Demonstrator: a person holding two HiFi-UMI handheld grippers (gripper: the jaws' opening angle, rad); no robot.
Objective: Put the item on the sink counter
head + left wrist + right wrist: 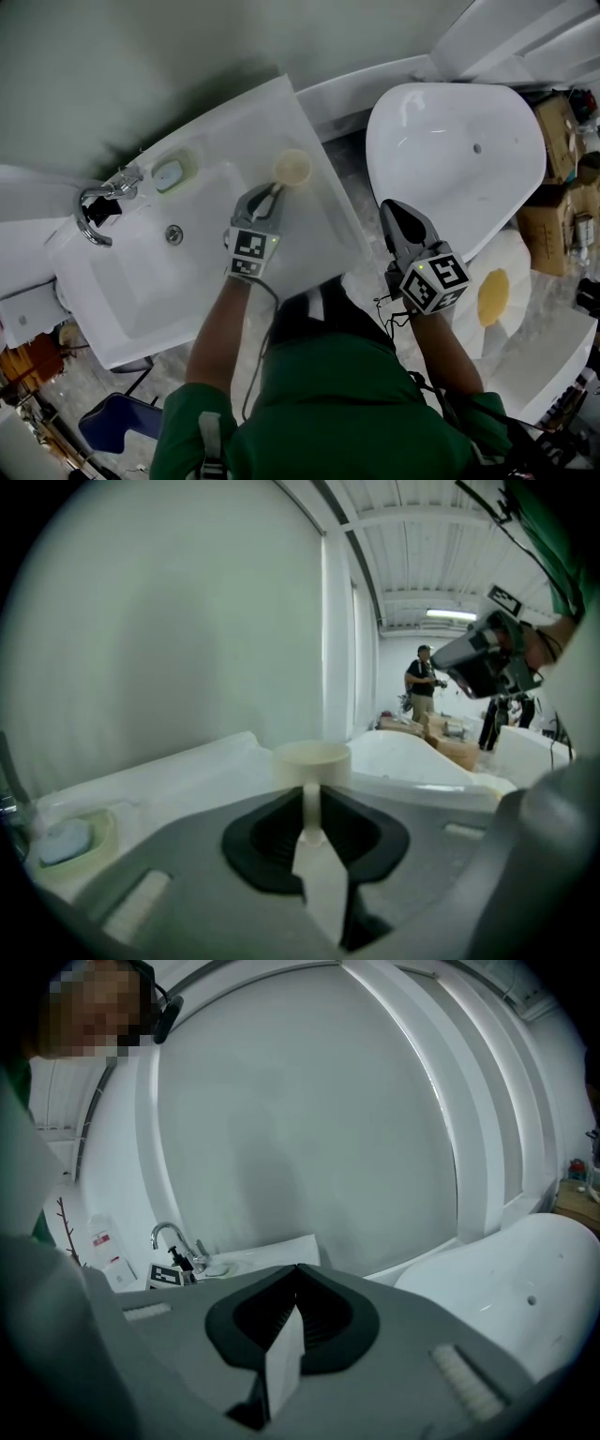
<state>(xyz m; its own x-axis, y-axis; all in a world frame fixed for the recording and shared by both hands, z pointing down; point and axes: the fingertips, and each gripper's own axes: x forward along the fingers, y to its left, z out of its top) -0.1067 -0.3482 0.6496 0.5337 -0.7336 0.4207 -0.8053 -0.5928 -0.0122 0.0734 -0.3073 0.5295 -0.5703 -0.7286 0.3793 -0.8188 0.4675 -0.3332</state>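
- In the head view, a cream cup (292, 167) was seen upright on the white tabletop (314, 220), at the far right corner beside the sink (141, 291).
- The left gripper (268, 199) was reached across the sink towards the cup, and its fingers (253, 204) were closed on the thin handle (274, 190) on the cup's near side.
- A tap (94, 214) and a soap dish (173, 173) were seen at the far left of the sink.
- The right gripper (397, 216) was held off to the right, over the rim of a white bathtub (459, 150), well apart from the cup.
- In the left gripper view, the cup (311, 759) was framed straight ahead, with its handle (310, 810) clamped as a narrow upright strip between the nearly closed fingers (262, 836).
- The soap dish (66, 841) was seen at the lower left, the right gripper (483, 658) at the upper right, and a standing person (422, 682) far behind.
- In the right gripper view, the fingers (328, 1321) of the right gripper (297, 1274) were pressed together with nothing between them.
- The tap (173, 1241) was seen at the left and the bathtub (525, 1279) at the right.
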